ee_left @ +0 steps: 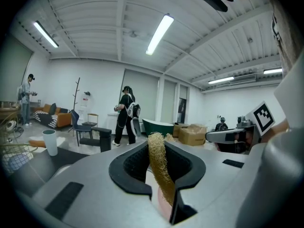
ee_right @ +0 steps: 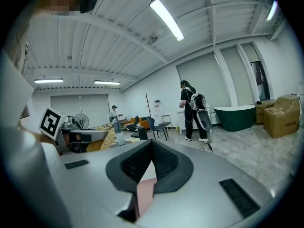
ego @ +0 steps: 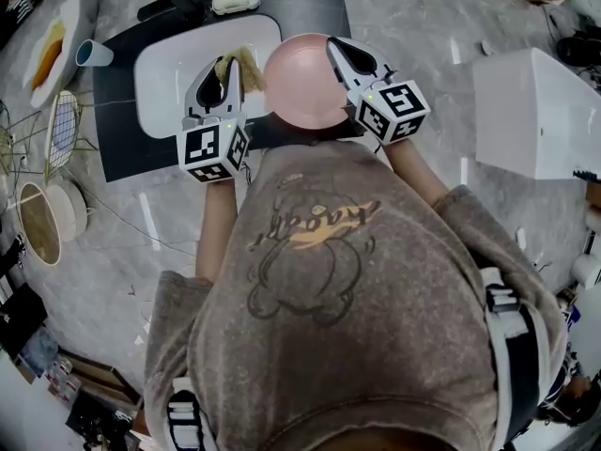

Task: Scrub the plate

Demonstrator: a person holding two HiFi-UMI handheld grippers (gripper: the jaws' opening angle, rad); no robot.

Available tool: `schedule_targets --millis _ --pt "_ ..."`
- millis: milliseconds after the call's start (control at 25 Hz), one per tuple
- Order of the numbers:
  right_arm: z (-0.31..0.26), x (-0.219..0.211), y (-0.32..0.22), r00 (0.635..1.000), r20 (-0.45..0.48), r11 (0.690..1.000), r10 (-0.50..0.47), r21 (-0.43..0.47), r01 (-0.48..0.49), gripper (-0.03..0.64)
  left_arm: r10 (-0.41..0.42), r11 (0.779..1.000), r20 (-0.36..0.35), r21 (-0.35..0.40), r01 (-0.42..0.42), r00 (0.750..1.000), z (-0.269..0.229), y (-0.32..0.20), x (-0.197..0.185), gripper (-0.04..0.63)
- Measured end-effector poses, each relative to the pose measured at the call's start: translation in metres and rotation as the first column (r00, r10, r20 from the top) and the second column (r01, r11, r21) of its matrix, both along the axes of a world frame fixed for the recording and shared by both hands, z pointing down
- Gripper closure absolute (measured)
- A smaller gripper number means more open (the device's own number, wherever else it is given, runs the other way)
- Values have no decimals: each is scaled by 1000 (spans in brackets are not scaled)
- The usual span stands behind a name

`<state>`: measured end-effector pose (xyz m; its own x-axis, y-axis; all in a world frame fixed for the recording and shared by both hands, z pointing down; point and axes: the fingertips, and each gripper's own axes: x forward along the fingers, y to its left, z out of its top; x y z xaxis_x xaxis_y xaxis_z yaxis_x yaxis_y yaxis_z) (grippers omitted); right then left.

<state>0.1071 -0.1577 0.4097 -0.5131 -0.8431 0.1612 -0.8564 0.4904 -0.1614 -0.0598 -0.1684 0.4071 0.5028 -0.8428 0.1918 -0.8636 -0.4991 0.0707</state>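
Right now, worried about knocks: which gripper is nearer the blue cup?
Left. Left gripper sits right of the cup; right gripper, clamping the plate, is farther right.

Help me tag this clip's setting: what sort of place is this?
Probably an open studio or lab hall, not a home kitchen: ceiling strip lights, cardboard boxes and a green tub.
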Motion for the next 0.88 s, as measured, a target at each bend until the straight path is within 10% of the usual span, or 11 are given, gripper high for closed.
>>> schedule_targets --millis 880 --pt "2 -20 2 997 -37 998 -66 -6 66 627 -43 999 -1 -27 43 999 3 9 -12 517"
